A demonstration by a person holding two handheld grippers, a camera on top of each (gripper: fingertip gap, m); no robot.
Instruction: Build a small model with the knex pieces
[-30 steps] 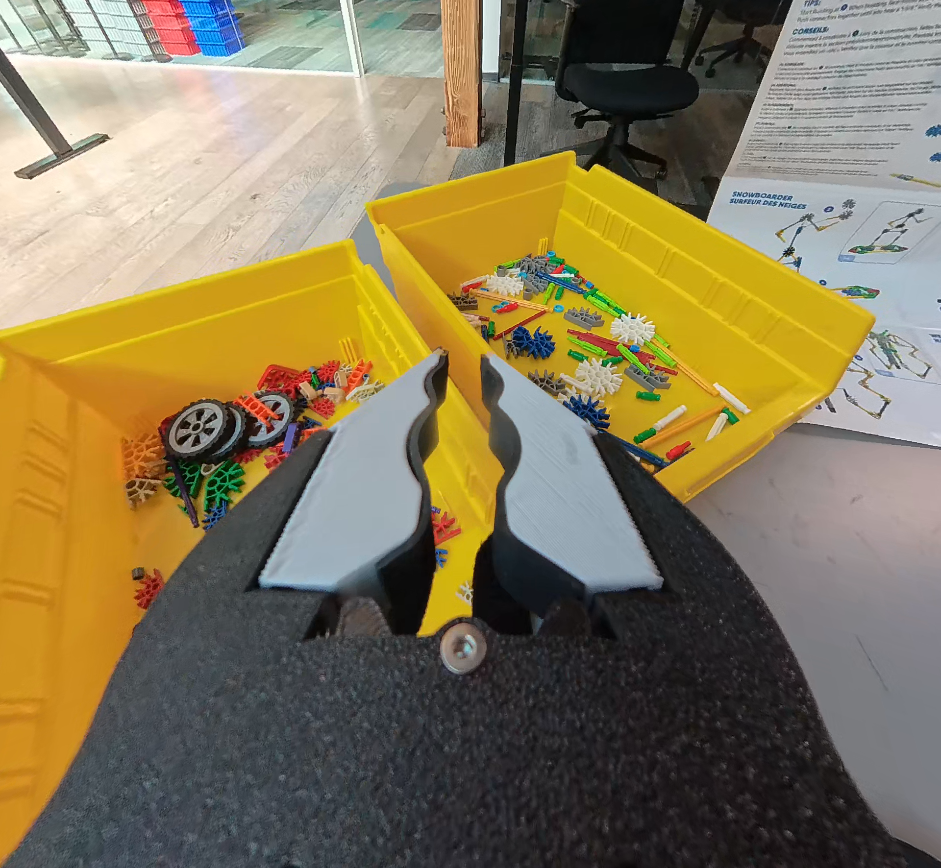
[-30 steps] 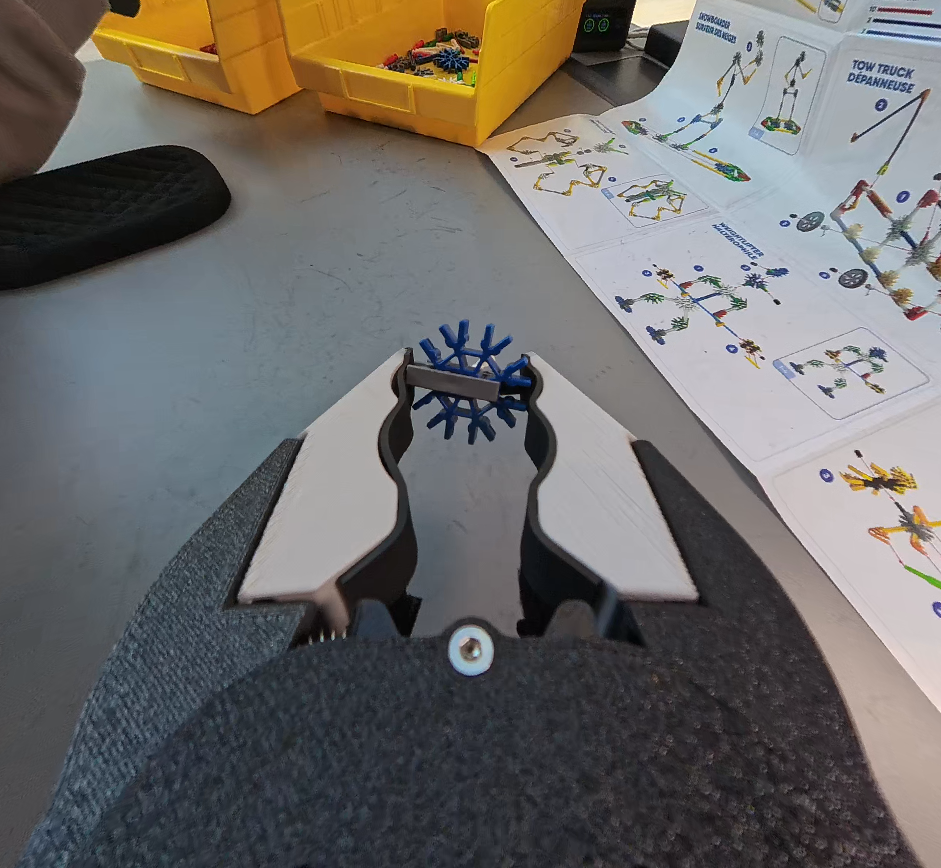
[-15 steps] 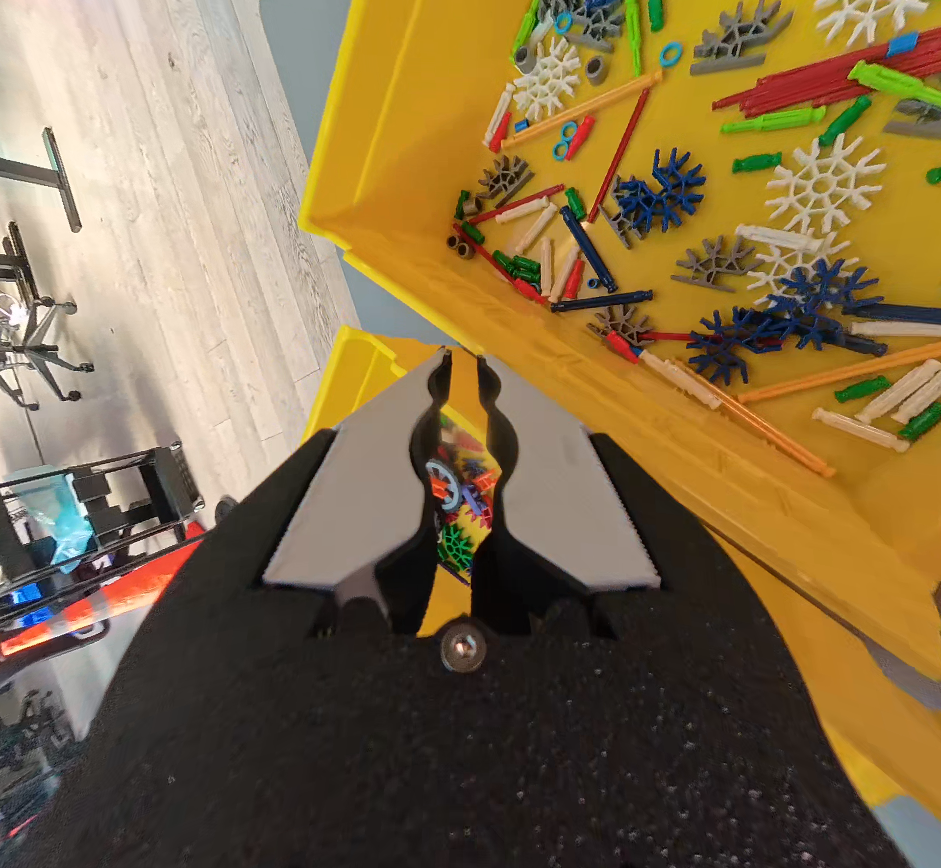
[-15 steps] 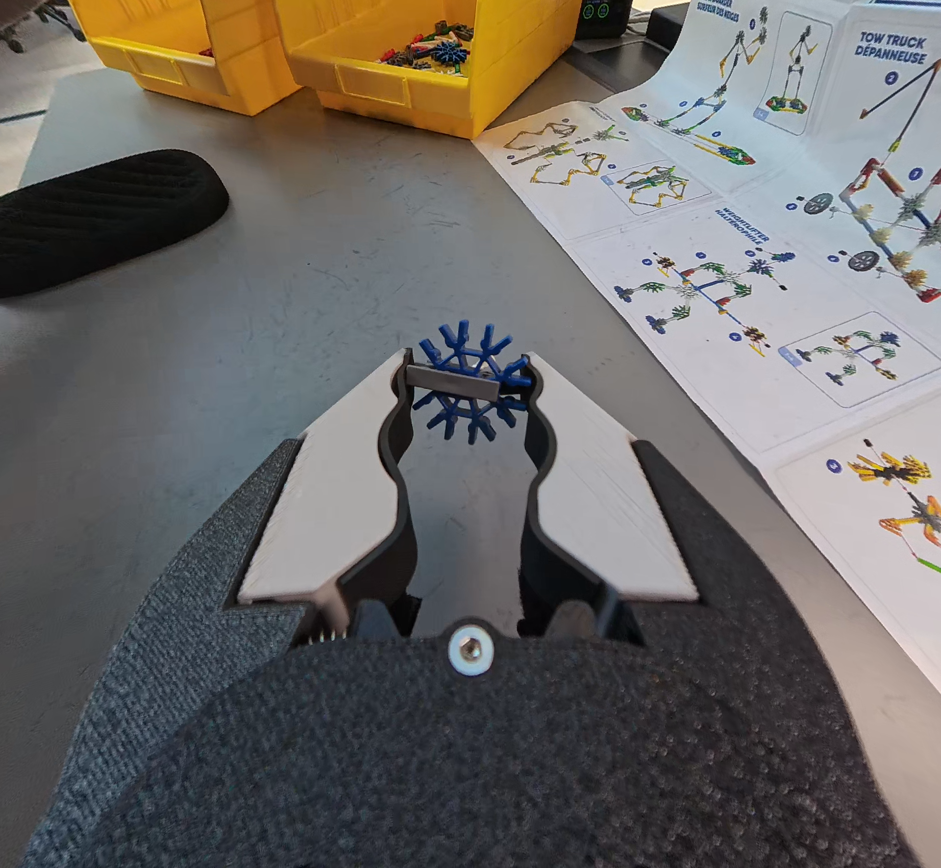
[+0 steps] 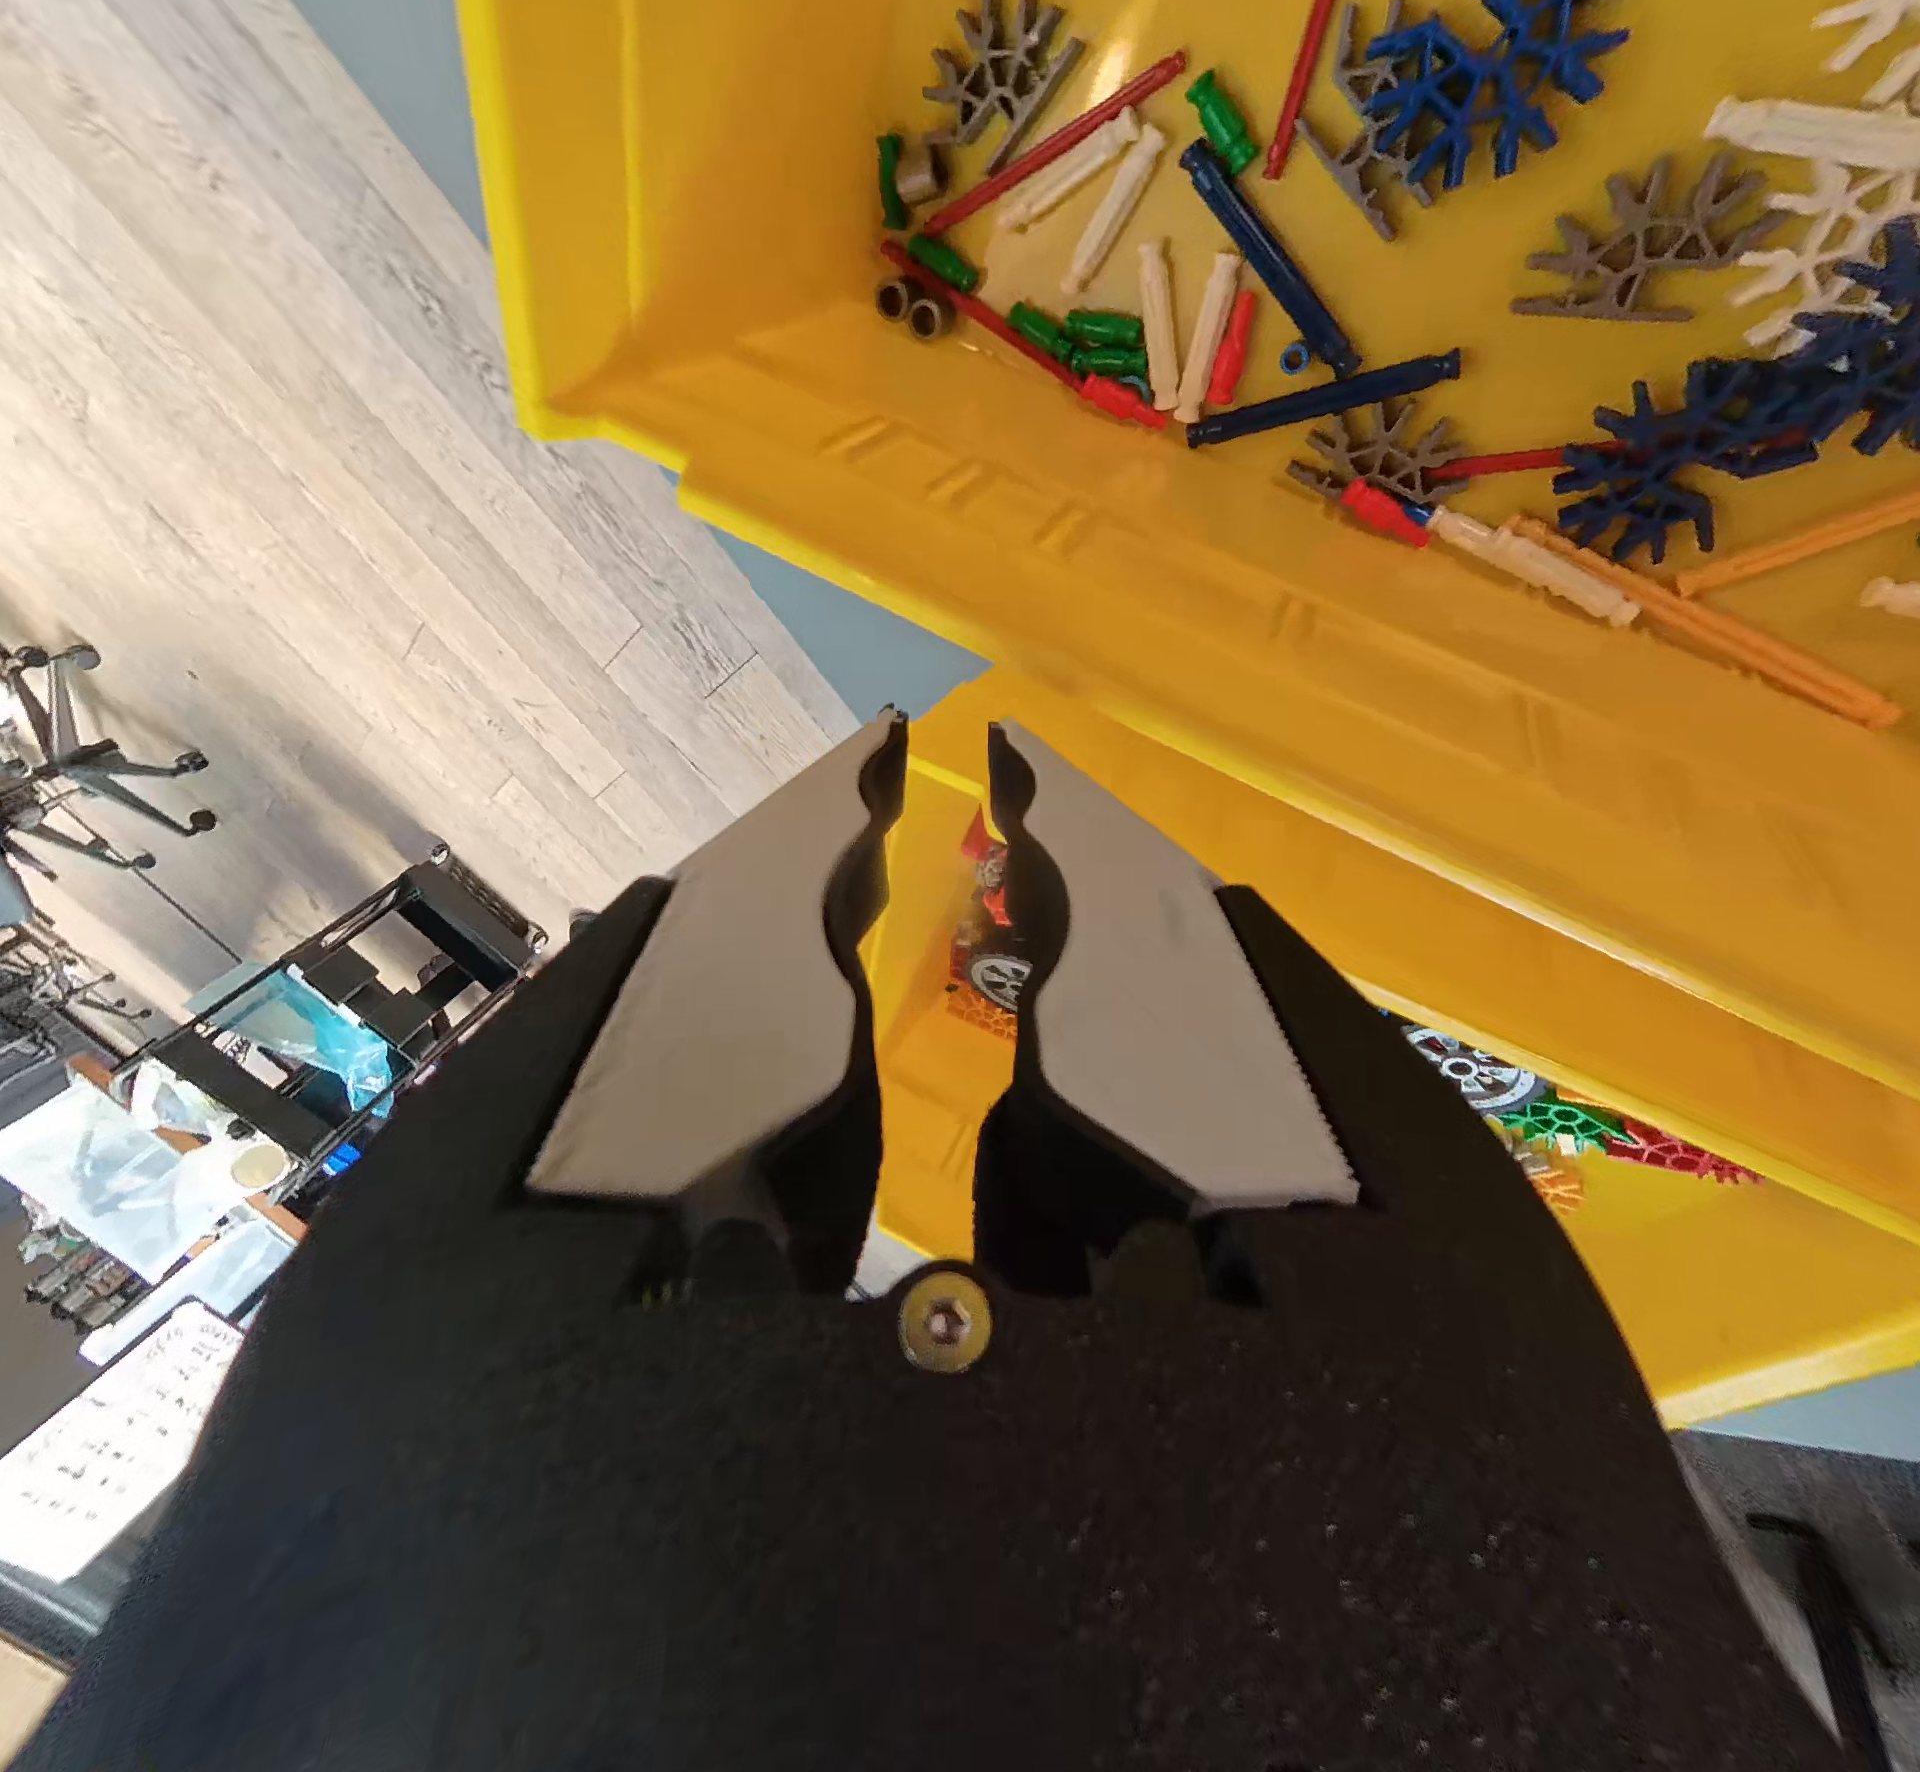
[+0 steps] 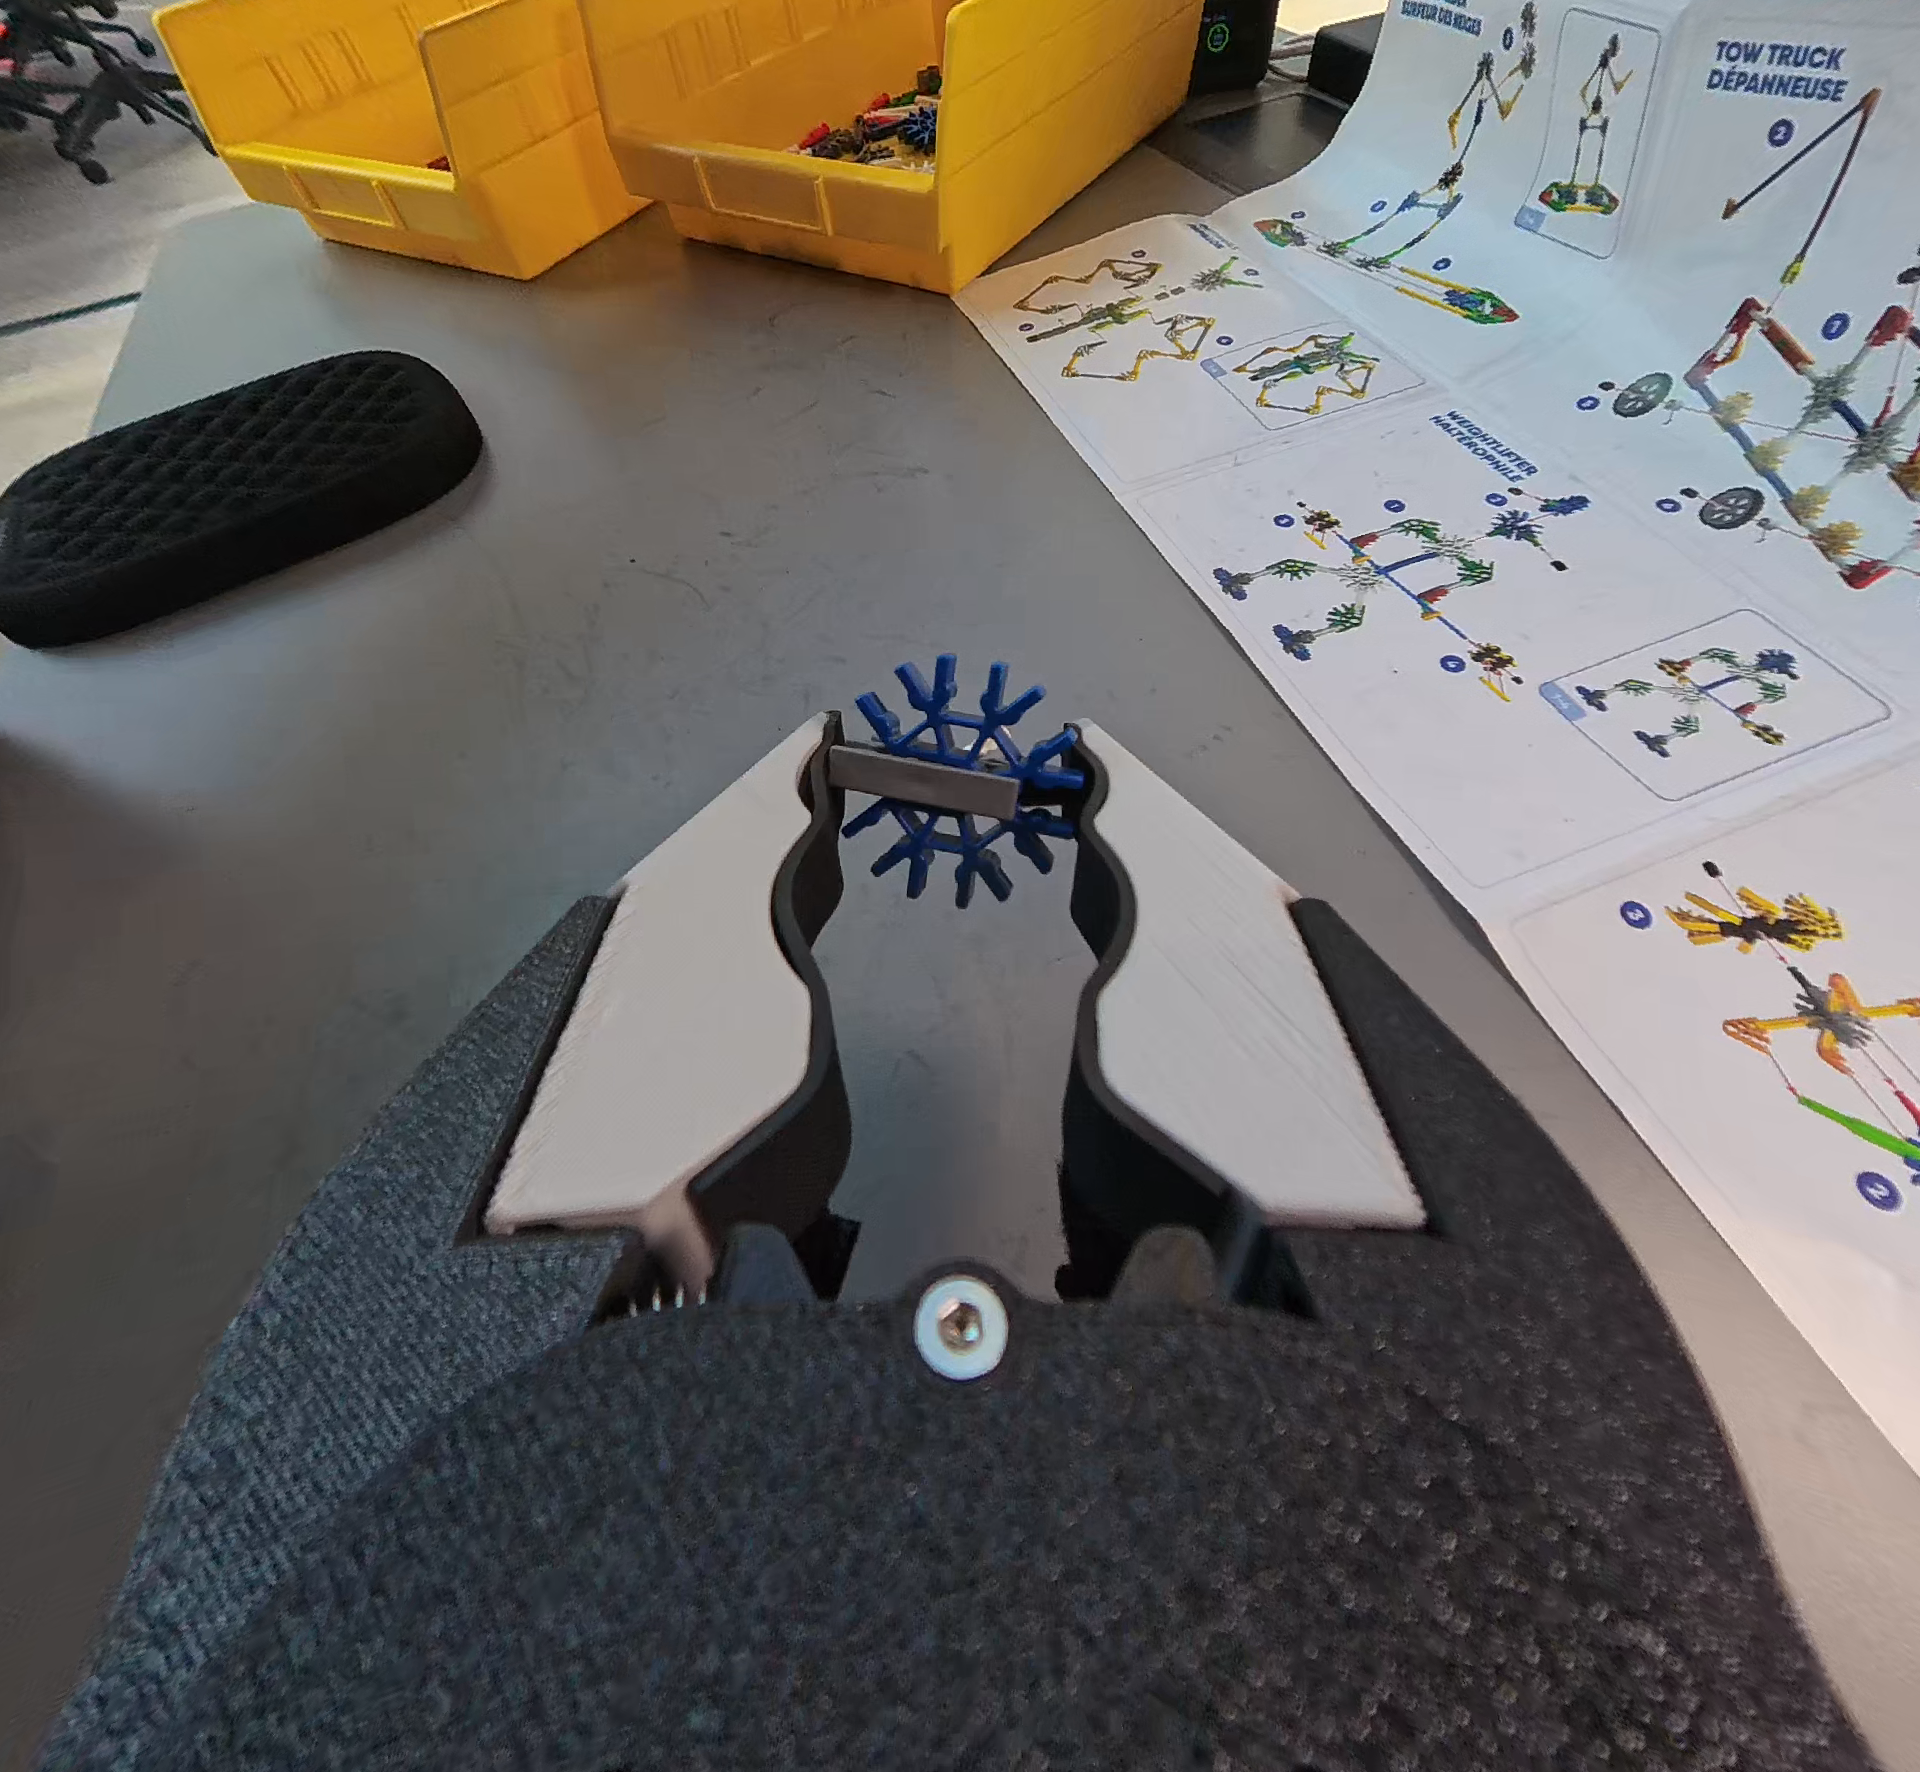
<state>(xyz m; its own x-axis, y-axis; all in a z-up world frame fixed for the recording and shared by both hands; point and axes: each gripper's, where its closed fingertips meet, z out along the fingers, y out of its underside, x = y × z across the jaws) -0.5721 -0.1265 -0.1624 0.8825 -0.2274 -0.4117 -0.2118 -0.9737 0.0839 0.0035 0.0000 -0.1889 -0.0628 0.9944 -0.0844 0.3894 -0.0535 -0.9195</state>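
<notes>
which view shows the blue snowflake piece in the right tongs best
The right wrist view: the blue snowflake connector sits centred and sharp, clamped between the right tongs above the grey table. The left wrist view does not show that piece, only similar blue connectors lying in a yellow bin.

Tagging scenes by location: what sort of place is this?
Probably an office or lab workspace: a grey table with yellow bins of construction-toy parts, an instruction sheet, and office chair bases on wood-look flooring.

Open grey tabletop (image 6: 727, 496) ahead; black pad (image 6: 229, 486) left; yellow bins (image 6: 790, 91) beyond
</notes>
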